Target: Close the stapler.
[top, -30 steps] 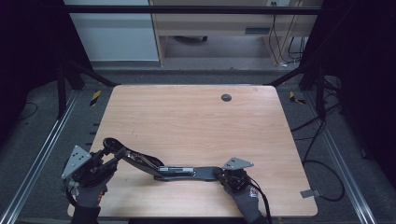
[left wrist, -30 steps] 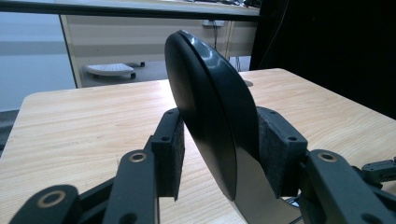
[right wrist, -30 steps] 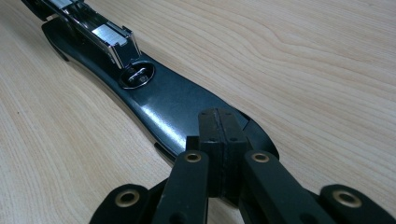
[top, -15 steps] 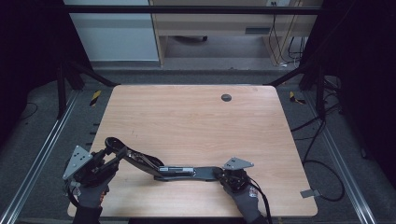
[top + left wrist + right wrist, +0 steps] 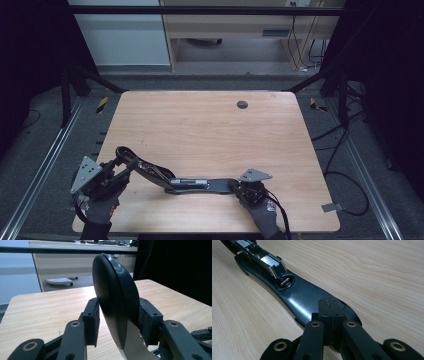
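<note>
Left gripper [image 5: 117, 322] has just been closing on the stapler's raised handle [image 5: 113, 297], right gripper [image 5: 329, 323] shut, pinning its base [image 5: 297, 297]; thin grip may slip sideways.

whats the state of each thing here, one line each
stapler: swung open, base flat on the table, top arm raised
left gripper: jaws just closing, clamped on the stapler's raised arm
right gripper: jaws shut, pressing down on the base's end
table: bare wood
</note>
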The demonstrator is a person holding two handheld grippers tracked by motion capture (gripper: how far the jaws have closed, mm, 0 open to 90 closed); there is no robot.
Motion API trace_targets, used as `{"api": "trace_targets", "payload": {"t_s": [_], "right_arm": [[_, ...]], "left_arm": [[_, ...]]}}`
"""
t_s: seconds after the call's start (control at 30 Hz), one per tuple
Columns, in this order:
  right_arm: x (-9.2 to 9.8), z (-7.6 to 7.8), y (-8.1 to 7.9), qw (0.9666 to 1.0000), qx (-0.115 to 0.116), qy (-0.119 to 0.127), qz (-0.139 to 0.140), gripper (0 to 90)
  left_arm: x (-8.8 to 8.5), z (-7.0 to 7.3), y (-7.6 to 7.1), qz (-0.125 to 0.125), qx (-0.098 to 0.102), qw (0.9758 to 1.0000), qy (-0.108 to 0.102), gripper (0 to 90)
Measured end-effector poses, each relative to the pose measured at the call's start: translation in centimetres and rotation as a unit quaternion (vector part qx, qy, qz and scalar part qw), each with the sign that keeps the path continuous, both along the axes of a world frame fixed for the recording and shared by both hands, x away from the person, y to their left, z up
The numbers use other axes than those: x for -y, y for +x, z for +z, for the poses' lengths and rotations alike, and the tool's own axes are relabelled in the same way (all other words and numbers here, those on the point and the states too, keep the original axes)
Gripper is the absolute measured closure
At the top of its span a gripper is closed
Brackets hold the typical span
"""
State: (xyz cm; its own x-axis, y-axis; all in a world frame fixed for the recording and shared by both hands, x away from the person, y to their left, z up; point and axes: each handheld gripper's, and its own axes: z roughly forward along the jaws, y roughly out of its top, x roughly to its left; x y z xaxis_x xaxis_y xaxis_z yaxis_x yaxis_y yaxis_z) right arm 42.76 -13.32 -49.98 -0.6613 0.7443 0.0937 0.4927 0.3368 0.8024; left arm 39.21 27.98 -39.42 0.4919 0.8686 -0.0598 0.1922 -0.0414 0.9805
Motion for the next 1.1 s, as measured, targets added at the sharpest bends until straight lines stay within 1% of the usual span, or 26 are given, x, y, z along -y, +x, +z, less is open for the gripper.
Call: {"api": "trace_targets", "payload": {"t_s": [0.27,0.37,0.8,0.97,1.1], "right_arm": [[-0.1,0.0,0.0,1.0,-0.003,0.0,-0.002,90.0],[-0.1,0.0,0.0,1.0,-0.002,0.0,-0.002,90.0],[-0.1,0.0,-0.1,1.0,0.0,-0.002,-0.001,90.0],[-0.1,0.0,-0.1,1.0,0.0,-0.001,-0.002,90.0],[-0.1,0.0,-0.1,1.0,0.001,-0.002,-0.002,90.0]], "left_arm": [[0.7,0.3,-0.1,-0.002,0.005,1.0,0.002,56.3],[1.0,0.4,-0.1,-0.005,0.008,0.9999,0.006,56.6],[2.0,0.7,-0.1,-0.009,0.015,0.9998,0.009,57.3],[2.6,1.0,0.0,-0.013,0.019,0.9996,0.016,57.6],[2.8,1.0,0.0,-0.014,0.019,0.9996,0.017,57.8]]}}
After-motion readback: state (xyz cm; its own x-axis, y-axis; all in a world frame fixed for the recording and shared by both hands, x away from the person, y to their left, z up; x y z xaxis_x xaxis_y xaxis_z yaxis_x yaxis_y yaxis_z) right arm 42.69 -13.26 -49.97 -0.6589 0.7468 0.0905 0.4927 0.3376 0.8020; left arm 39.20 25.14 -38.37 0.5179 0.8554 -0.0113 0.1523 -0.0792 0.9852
